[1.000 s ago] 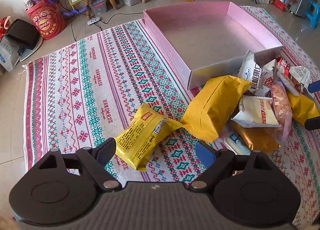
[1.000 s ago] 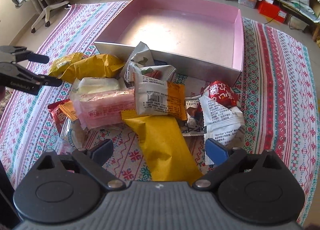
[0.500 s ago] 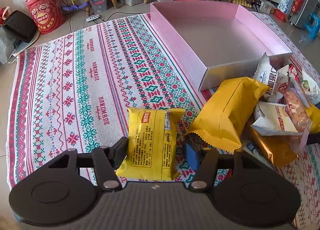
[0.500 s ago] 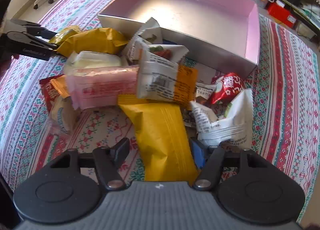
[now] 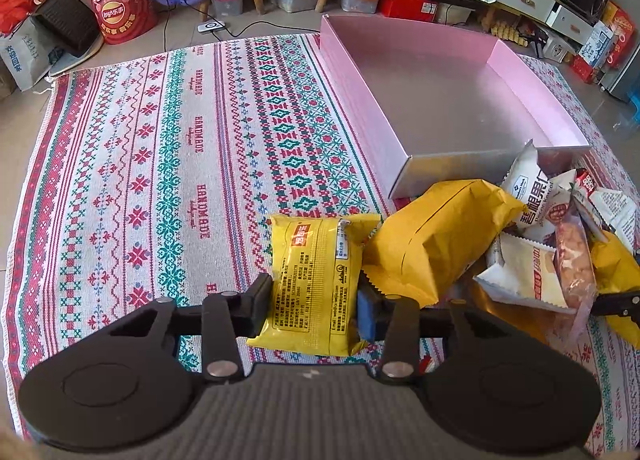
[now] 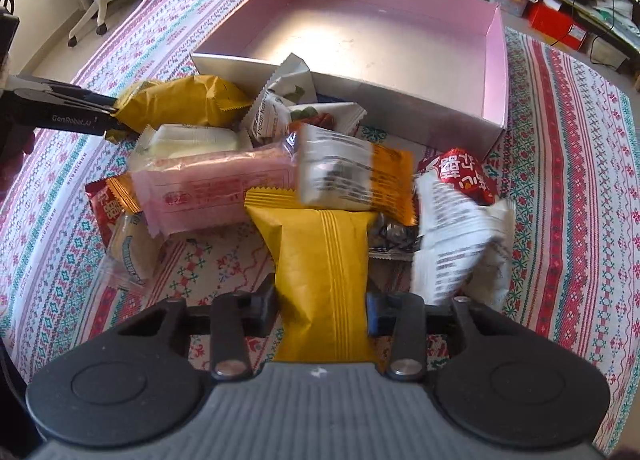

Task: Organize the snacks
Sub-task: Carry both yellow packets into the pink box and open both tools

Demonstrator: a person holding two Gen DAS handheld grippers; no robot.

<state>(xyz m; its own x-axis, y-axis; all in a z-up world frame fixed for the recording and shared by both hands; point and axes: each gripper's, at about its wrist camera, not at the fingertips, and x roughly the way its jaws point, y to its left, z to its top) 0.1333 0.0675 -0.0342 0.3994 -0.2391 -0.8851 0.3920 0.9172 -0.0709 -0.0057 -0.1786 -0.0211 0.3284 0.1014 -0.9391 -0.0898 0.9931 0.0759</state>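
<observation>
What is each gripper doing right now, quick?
Left gripper: just been closing, now shut on the bright yellow snack packet.
Right gripper: just been closing, now shut on the mustard-yellow snack pack.

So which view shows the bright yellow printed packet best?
The left wrist view: the packet lies whole and centred, printed side up, between the left gripper pads, which press its sides. The right wrist view shows almost none of it, hidden behind a mustard bag.
</observation>
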